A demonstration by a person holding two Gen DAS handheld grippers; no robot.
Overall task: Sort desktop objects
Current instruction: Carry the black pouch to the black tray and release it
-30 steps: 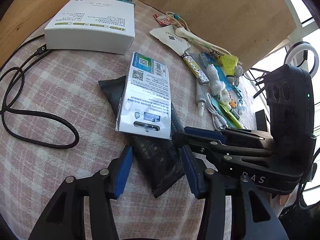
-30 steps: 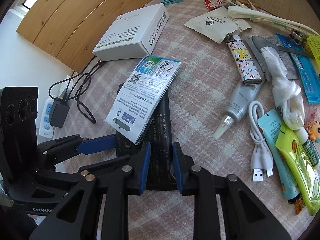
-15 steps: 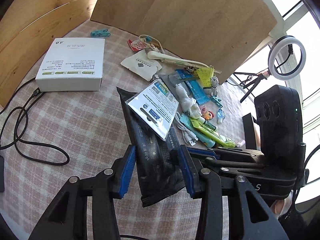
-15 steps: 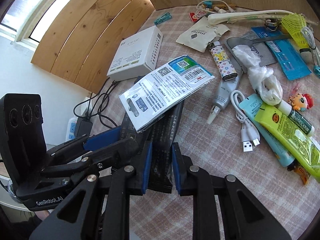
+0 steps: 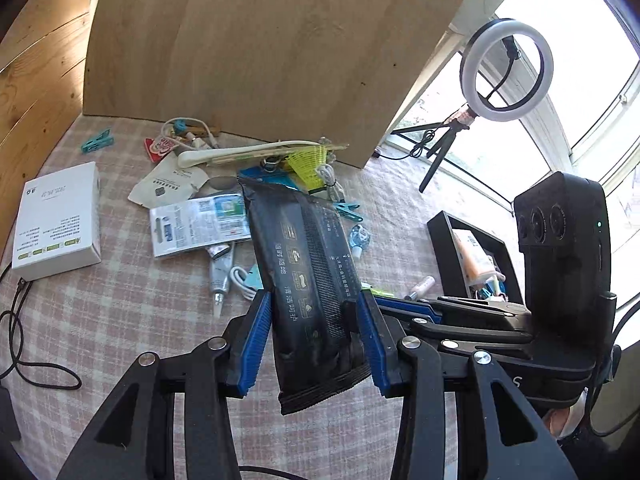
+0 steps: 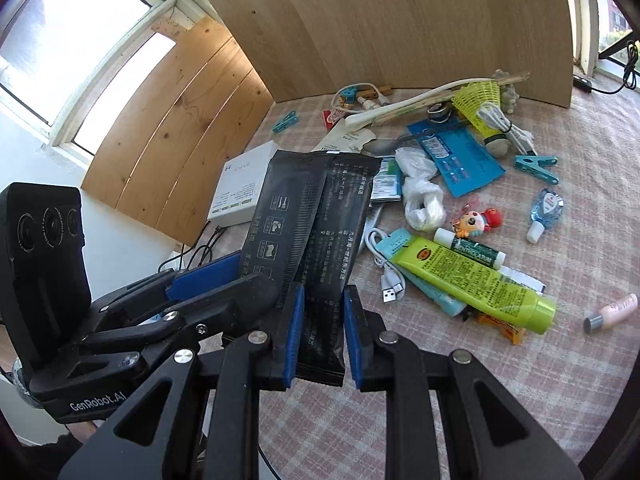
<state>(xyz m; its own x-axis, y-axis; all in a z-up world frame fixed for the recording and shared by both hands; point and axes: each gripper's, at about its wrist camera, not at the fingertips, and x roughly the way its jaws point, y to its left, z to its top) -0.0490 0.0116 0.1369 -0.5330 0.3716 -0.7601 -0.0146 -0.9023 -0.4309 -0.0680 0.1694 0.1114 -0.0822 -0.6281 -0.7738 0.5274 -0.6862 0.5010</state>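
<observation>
Your left wrist camera looks steeply down along its fingers, near the table, facing the wooden board at 12 o'clock. Your right wrist camera looks down the same way. Both views share the black packet and the white box.

A long black pack printed with white text and icons is held clear of the worktop, tilted, its crimped lower end nearest the cameras.
</observation>
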